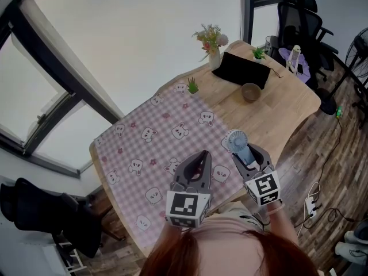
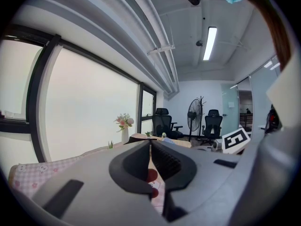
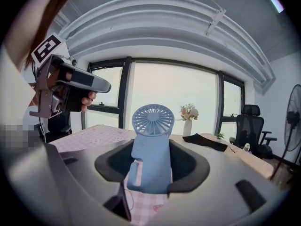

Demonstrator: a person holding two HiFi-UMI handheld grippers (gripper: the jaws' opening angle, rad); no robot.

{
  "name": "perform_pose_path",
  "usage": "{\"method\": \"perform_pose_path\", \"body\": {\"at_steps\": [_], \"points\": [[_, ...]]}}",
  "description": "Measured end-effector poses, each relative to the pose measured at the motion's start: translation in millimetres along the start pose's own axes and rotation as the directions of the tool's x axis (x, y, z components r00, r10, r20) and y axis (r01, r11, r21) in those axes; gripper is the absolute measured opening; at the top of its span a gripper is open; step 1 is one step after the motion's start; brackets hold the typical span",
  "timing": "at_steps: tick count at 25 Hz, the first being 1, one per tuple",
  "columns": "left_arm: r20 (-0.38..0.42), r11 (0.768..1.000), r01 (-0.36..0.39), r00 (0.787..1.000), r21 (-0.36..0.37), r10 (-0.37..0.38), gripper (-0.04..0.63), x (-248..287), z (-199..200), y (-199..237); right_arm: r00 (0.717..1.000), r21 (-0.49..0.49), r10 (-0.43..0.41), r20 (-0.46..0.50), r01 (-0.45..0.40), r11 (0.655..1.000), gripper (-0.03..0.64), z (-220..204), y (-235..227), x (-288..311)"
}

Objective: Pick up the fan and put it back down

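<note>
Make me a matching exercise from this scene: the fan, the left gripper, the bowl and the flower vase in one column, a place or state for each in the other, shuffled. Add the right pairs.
Things
1. fan
2. left gripper
3. bowl
4. flower vase

Places or states
A. on bare wood beside the black mat
B. fingers together, nothing between them
C. at the table edge next to the window
D. upright between the fingers of the right gripper

Pairs: 1-D, 2-B, 3-A, 4-C
</note>
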State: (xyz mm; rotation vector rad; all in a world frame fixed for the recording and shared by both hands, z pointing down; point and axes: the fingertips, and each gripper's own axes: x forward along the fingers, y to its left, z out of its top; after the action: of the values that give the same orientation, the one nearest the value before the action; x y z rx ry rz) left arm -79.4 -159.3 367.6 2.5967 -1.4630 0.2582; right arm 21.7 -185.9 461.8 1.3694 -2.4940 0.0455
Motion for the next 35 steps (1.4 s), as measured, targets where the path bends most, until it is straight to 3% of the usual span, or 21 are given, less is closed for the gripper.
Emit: {"method": "perform_pose_path", "body": {"at_steps": [35], "points": [[-0.025, 1.0, -0.021, 0.999, -0.02, 0.02, 0.015, 6.5, -7.1, 12.5, 0.966, -0.022, 0.084, -0.243, -0.092, 0.995, 0.213, -91.5, 21.9, 37.4]]}}
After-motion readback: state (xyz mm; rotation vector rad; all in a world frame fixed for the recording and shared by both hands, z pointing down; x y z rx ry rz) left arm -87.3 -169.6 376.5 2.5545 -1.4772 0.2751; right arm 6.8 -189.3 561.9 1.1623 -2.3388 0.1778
